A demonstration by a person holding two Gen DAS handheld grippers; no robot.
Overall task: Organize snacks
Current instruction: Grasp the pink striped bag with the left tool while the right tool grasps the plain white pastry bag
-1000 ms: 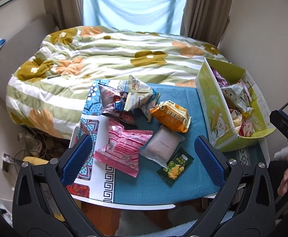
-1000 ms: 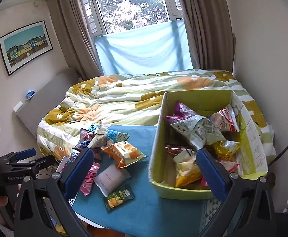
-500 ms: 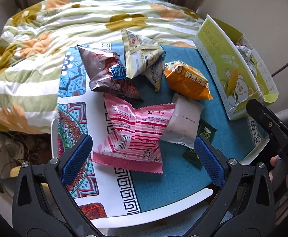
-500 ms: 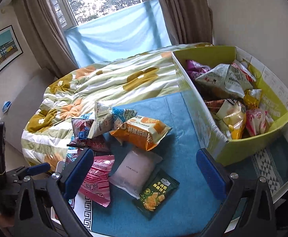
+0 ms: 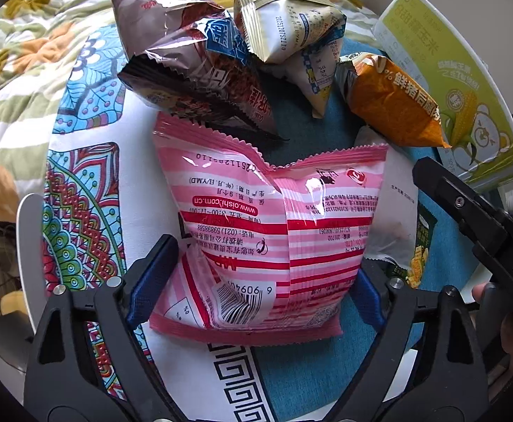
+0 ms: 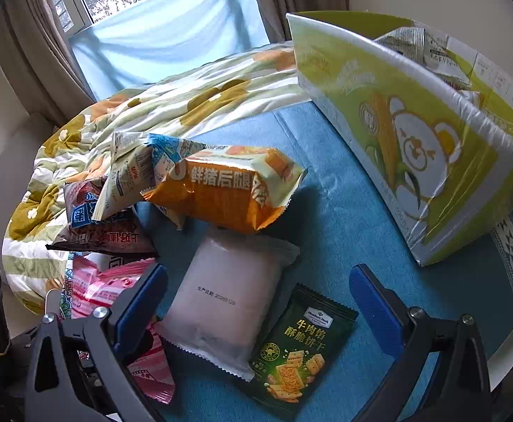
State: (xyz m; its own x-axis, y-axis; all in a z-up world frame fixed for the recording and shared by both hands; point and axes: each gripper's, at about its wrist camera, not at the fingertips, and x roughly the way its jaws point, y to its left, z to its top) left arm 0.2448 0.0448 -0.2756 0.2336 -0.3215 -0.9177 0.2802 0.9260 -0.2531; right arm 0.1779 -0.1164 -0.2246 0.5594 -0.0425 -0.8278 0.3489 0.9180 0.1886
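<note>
Straddling pink snack bag (image 5: 256,232), left gripper (image 5: 249,285) closing, pads at its sides, pressing unclear | bag's long axis runs away from gripper, left of green carton (image 5: 467,105) | right gripper (image 6: 256,302) wide, empty, over pale pouch (image 6: 228,295)

Pink striped snack bag (image 5: 274,246) lies flat, back side up with barcode showing, on the table edge. Behind it a brown-maroon bag (image 5: 193,70) and a cream pyramid-shaped pack (image 5: 284,24) lean together. Orange bag (image 6: 228,190) rests tilted beside them, over a pale pink-white pouch (image 6: 225,302). Small dark green cracker packet (image 6: 298,351) lies flat, touching the pouch. Green-yellow box (image 6: 414,147) stands well right, with packets in it.
</note>
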